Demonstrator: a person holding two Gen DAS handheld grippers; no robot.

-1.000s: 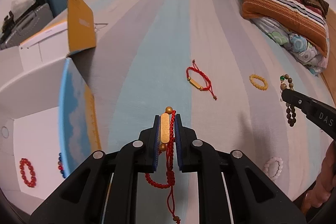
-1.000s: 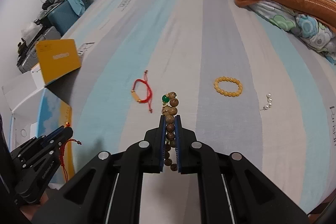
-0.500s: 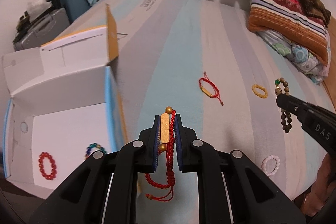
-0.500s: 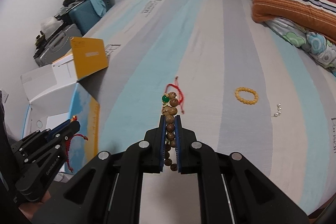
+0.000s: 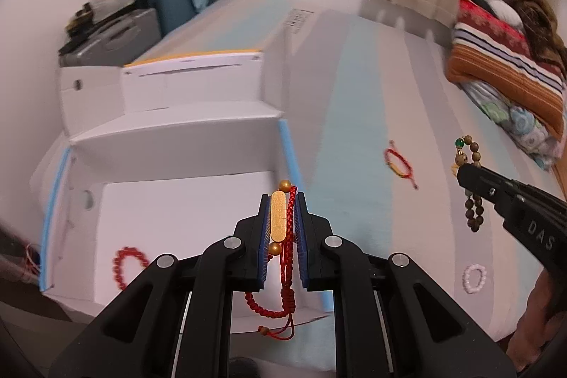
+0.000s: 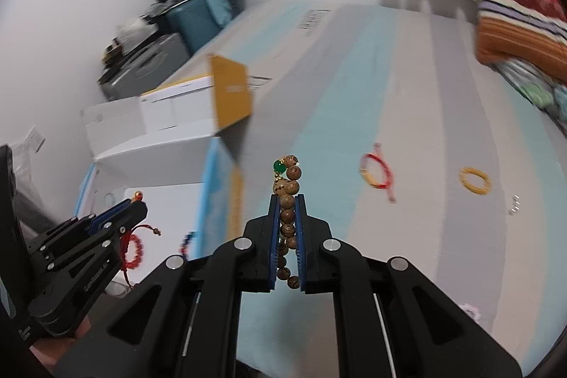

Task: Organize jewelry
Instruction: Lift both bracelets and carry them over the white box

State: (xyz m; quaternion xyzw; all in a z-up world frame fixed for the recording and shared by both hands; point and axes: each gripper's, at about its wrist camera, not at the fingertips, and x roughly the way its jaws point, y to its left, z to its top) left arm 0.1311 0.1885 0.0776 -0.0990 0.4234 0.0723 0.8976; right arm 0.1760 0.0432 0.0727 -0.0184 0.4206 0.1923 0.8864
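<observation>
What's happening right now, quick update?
Left hand-held gripper clamps red cord bracelet. Right hand-held gripper clamps wooden bead bracelet. White box open, unobstructed.

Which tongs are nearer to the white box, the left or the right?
Left. The left tongs hang over the white box with a red bracelet; the right tongs are beside it, over the bed.

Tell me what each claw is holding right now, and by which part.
Left claw: red cord bracelet, pinched at its gold bar, cord ends dangling. Right claw: wooden bead bracelet, pinched across its bead strand just below the green bead.
</observation>
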